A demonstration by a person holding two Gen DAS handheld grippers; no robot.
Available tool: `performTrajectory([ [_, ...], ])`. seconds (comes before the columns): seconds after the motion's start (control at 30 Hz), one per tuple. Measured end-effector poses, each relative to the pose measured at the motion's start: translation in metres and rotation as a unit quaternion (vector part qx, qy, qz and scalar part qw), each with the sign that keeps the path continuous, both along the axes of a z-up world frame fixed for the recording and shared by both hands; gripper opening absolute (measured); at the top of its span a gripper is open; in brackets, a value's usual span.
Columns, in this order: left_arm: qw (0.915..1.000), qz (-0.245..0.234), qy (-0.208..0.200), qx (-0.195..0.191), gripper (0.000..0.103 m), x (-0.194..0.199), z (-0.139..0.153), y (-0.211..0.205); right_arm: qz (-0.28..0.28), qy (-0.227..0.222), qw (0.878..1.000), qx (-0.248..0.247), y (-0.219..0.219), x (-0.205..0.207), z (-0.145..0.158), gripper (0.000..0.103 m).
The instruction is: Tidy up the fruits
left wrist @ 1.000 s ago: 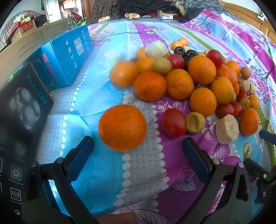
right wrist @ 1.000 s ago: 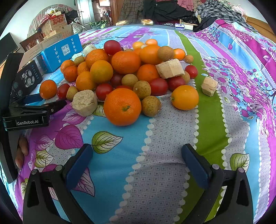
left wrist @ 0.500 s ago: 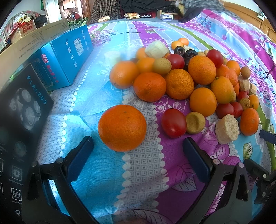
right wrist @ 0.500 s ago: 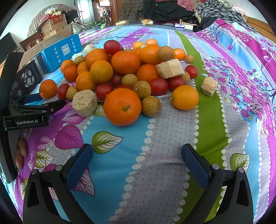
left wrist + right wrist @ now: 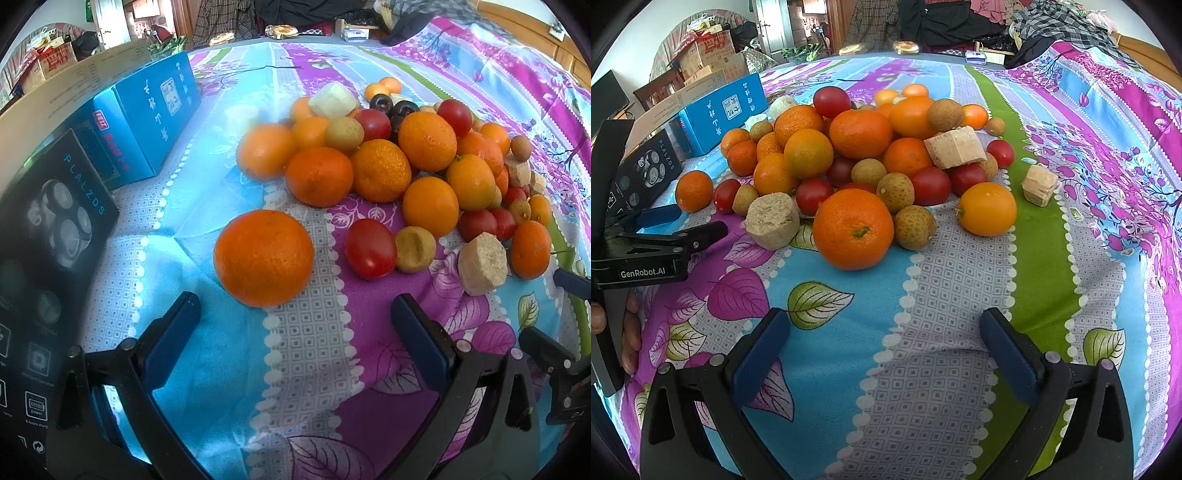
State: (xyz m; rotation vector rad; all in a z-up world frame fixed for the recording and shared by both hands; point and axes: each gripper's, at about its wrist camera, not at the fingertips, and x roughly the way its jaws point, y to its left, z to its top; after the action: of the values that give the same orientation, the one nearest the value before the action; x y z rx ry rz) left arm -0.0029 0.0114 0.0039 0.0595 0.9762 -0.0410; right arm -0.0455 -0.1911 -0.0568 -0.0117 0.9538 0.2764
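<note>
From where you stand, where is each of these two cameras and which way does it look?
Left wrist: on the left gripper, facing the lone orange and fruit pile; its own open fingers show.
Right wrist: on the right gripper, facing the pile's other side; open fingers, the left gripper and a hand show.
Shared: the lone orange, blue box.

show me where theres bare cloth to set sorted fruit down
Free: the cloth between the right gripper and the front orange; the green stripe right of the yellow-orange fruit; the strip between the blue box and the lone orange. Crowded: the fruit pile itself.
</note>
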Motion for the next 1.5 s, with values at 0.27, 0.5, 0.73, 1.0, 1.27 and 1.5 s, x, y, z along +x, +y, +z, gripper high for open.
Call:
performTrajectory([
  [0.27, 1.0, 0.0, -0.001, 0.001, 0.103, 0.0, 0.001, -0.001, 0.0, 0.0, 1.0, 0.0, -0.001, 0.0, 0.0, 0.103],
  [0.5, 1.0, 0.0, -0.001, 0.0, 0.103, 0.0, 0.002, -0.001, 0.0, 0.0, 1.0, 0.0, 0.0, 0.0, 0.0, 0.103],
  [0.73, 1.0, 0.0, -0.001, 0.001, 0.103, 0.0, 0.002, -0.002, 0.0, 0.0, 1.0, 0.0, 0.0, 0.0, 0.0, 0.103],
  [1.0, 1.0, 0.0, 0.0, 0.001, 0.103, 0.0, 0.002, -0.001, 0.0, 0.0, 1.0, -0.002, 0.0, 0.001, -0.001, 0.103],
  [1.27, 0.9997, -0.012, 0.02, -0.001, 0.103, -0.011, 0.006, 0.001, -0.016, 0.015, 0.995, 0.096, -0.028, -0.021, 0.026, 0.084],
  [1.5, 0.9988, -0.035, 0.012, -0.033, 0.099, -0.038, 0.013, 0.006, -0.036, 0.014, 0.989, 0.144, -0.052, -0.016, 0.036, 0.056],
])
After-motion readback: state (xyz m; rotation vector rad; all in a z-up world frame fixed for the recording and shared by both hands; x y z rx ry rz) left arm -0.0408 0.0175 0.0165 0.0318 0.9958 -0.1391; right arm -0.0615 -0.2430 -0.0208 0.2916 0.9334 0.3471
